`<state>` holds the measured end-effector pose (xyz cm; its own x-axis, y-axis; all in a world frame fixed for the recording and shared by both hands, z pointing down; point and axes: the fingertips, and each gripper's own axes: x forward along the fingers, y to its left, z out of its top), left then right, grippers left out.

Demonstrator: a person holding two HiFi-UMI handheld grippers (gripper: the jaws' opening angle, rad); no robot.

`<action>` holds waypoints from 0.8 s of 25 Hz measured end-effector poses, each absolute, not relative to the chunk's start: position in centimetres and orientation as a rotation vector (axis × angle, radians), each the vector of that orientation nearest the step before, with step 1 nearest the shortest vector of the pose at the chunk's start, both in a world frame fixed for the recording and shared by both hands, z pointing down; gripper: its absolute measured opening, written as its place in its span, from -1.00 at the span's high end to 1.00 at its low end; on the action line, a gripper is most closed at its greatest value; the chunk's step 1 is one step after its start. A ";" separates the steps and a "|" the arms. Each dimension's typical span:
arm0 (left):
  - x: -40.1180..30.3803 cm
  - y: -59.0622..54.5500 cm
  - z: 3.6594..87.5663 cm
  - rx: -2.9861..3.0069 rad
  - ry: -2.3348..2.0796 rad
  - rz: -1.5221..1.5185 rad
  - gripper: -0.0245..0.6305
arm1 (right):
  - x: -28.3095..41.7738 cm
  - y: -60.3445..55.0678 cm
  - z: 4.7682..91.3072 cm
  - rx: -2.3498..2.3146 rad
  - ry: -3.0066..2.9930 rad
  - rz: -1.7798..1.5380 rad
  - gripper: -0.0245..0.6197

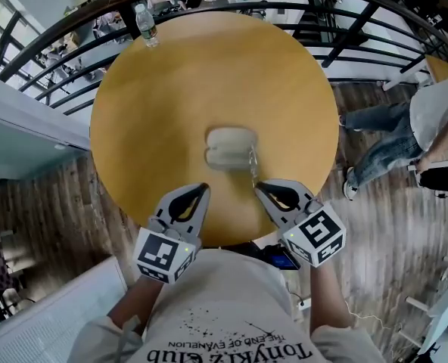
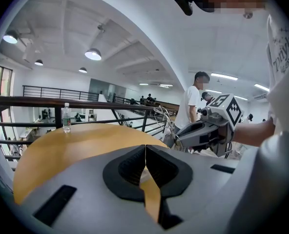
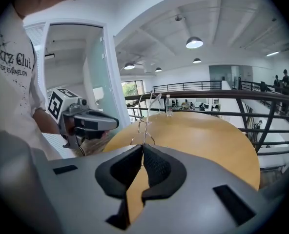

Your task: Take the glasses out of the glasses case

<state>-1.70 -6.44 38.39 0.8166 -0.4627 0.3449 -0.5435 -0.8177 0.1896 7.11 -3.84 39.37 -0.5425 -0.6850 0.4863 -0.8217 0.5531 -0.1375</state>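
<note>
A pale grey glasses case (image 1: 228, 148) lies near the middle of the round yellow table (image 1: 156, 119); it is blurred and looks open. My right gripper (image 1: 259, 185) is just right of the case, near its front edge, shut on thin wire-framed glasses (image 1: 253, 163). In the right gripper view the glasses (image 3: 145, 112) stick up from the shut jaws (image 3: 143, 146), lifted off the table. My left gripper (image 1: 204, 188) hovers over the table's near edge, shut with nothing in it (image 2: 145, 146). Its view shows the right gripper (image 2: 173, 139) with the glasses (image 2: 162, 117).
A clear water bottle (image 1: 146, 26) stands at the table's far left edge. A dark metal railing (image 1: 50, 59) curves behind the table. A person in jeans (image 1: 394, 138) stands on the wood floor to the right. The left gripper (image 3: 116, 123) shows in the right gripper view.
</note>
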 end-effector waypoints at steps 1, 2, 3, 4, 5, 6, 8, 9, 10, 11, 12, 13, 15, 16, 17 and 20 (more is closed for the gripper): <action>-1.6 -6.4 38.4 2.727 -0.767 0.416 0.85 | 7.1 -3.8 39.2 1.243 -2.422 0.499 0.82; -1.6 -6.4 38.4 2.732 -0.765 0.418 0.85 | 7.0 -3.8 39.1 1.253 -2.430 0.500 0.82; -1.6 -6.4 38.3 2.736 -0.764 0.420 0.85 | 6.9 -3.8 39.1 1.257 -2.438 0.500 0.82; -1.6 -6.4 38.3 2.739 -0.764 0.422 0.85 | 6.8 -3.8 39.1 1.259 -2.443 0.497 0.82; -1.6 -6.3 38.3 2.742 -0.764 0.424 0.85 | 6.7 -3.7 39.1 1.260 -2.447 0.492 0.82; -1.6 -6.3 38.2 2.746 -0.763 0.428 0.85 | 6.7 -3.7 39.1 1.264 -2.447 0.488 0.82; -1.5 -6.2 38.0 2.751 -0.759 0.434 0.85 | 6.8 -3.7 38.9 1.277 -2.445 0.487 0.82; -1.4 -6.2 37.9 2.751 -0.757 0.435 0.85 | 6.9 -3.7 38.8 1.284 -2.446 0.488 0.82; -1.4 -6.1 37.9 2.750 -0.757 0.435 0.85 | 6.9 -3.6 38.8 1.289 -2.448 0.489 0.82; -1.3 -6.1 37.8 2.750 -0.757 0.434 0.85 | 7.0 -3.6 38.8 1.294 -2.451 0.492 0.82; -1.2 -6.1 37.8 2.750 -0.757 0.433 0.85 | 7.1 -3.7 38.8 1.300 -2.454 0.496 0.82; -1.1 -6.0 37.8 2.751 -0.756 0.433 0.85 | 7.1 -3.7 38.8 1.309 -2.455 0.497 0.82; -1.1 -6.0 37.9 2.752 -0.756 0.431 0.85 | 7.2 -3.9 38.9 1.319 -2.449 0.493 0.82; -1.0 -5.9 37.9 2.751 -0.756 0.429 0.85 | 7.1 -3.9 39.1 1.318 -2.446 0.493 0.82; -1.0 -5.9 37.9 2.751 -0.756 0.427 0.85 | 7.0 -3.9 39.3 1.315 -2.444 0.496 0.82; -1.1 -6.0 37.9 2.750 -0.758 0.422 0.85 | 6.8 -3.9 39.6 1.304 -2.438 0.499 0.82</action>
